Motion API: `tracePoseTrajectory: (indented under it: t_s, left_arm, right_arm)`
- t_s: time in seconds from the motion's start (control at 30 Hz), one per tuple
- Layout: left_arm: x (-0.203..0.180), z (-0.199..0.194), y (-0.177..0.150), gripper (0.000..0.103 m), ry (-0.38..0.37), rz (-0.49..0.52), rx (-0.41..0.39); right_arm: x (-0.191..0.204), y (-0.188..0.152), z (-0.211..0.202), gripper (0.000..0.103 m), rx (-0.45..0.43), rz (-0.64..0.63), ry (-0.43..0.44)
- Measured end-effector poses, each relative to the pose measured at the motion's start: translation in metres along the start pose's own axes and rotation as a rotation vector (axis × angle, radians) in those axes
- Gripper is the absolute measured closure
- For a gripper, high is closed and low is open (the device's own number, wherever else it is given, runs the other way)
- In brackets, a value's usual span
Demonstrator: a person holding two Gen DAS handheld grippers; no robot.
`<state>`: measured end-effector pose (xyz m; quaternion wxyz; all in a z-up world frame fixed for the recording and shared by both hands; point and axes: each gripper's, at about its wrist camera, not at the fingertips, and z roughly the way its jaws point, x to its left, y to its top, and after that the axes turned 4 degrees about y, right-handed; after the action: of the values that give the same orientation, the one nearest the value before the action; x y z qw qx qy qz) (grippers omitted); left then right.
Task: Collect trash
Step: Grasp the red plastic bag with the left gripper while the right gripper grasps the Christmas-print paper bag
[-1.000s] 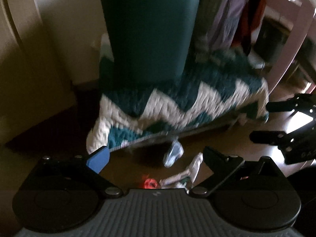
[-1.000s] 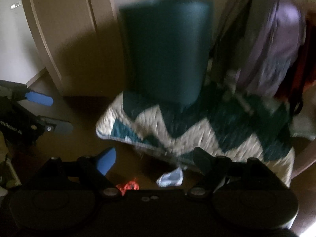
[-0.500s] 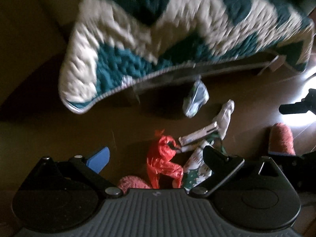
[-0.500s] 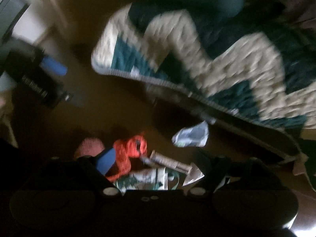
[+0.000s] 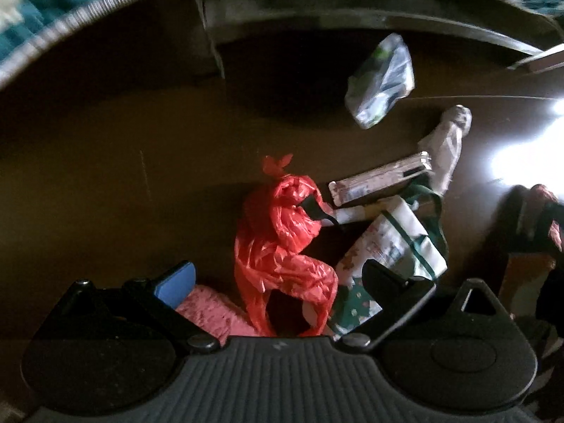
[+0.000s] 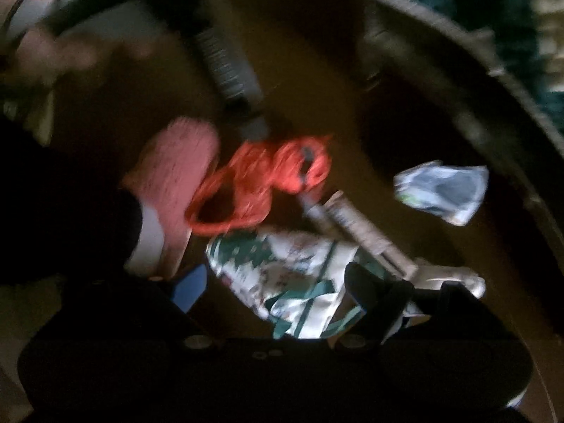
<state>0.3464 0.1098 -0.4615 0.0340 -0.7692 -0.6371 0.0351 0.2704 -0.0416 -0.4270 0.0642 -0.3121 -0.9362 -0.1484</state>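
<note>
Trash lies on the dark brown floor. A crumpled red plastic bag (image 5: 282,246) sits between the fingers of my open, empty left gripper (image 5: 278,282). Beside it lie a printed white-and-green bag (image 5: 398,246), a flat silvery wrapper (image 5: 380,179), a white crumpled piece (image 5: 447,141) and a clear plastic wrapper (image 5: 384,81). My right gripper (image 6: 278,285) is open and empty just above the printed bag (image 6: 296,271). The red bag (image 6: 268,179), silvery wrapper (image 6: 363,229) and clear wrapper (image 6: 444,190) show in the blurred right wrist view.
A pink fuzzy slipper (image 5: 211,313) lies by my left finger; it also shows in the right wrist view (image 6: 172,183). A teal-and-white quilt edge (image 5: 46,35) hangs over a low frame (image 5: 352,17) above the trash. Bright glare (image 5: 528,162) lights the floor at right.
Both grippers have tilted down and moved closer to the floor. The teal bin and quilt have left the view; the trash pile now fills it. Both grippers stay open.
</note>
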Motion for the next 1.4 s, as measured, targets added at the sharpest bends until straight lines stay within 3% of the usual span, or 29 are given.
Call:
tracePoseTrajectory:
  t_s: [0.23, 0.4, 0.63, 0.77, 0.83, 0.9, 1.0, 1.1, 1.4]
  left_arm:
    - [0.004, 0.068, 0.012, 0.002, 0.009, -0.044, 0.085]
    - [0.01, 0.103, 0.012, 0.002, 0.029, -0.059, 0.124]
    - [0.014, 0.128, 0.004, 0.005, -0.016, -0.068, 0.15]
    - [0.018, 0.137, 0.005, 0.036, -0.045, -0.12, 0.192]
    - [0.019, 0.138, 0.005, 0.043, -0.05, -0.127, 0.196]
    - [0.019, 0.134, 0.004, 0.054, -0.049, -0.137, 0.185]
    - [0.02, 0.127, 0.004, 0.068, -0.043, -0.155, 0.175]
    - [0.018, 0.116, -0.003, 0.077, -0.014, -0.145, 0.15]
    - [0.03, 0.046, -0.012, 0.08, -0.029, -0.188, 0.053]
  right_arm:
    - [0.013, -0.008, 0.067, 0.017, 0.116, -0.162, 0.019]
    - [0.029, -0.005, 0.096, 0.018, 0.126, -0.261, 0.022]
    - [0.038, -0.005, 0.129, 0.023, 0.153, -0.349, -0.003]
    - [0.038, -0.005, 0.144, 0.049, 0.191, -0.361, -0.058]
    - [0.039, -0.003, 0.149, 0.058, 0.211, -0.364, -0.081]
    - [0.038, -0.001, 0.148, 0.076, 0.213, -0.356, -0.084]
    - [0.038, 0.001, 0.142, 0.09, 0.202, -0.322, -0.088]
    - [0.032, 0.003, 0.129, 0.097, 0.184, -0.248, -0.082]
    - [0.012, 0.009, 0.055, 0.101, 0.08, 0.017, -0.1]
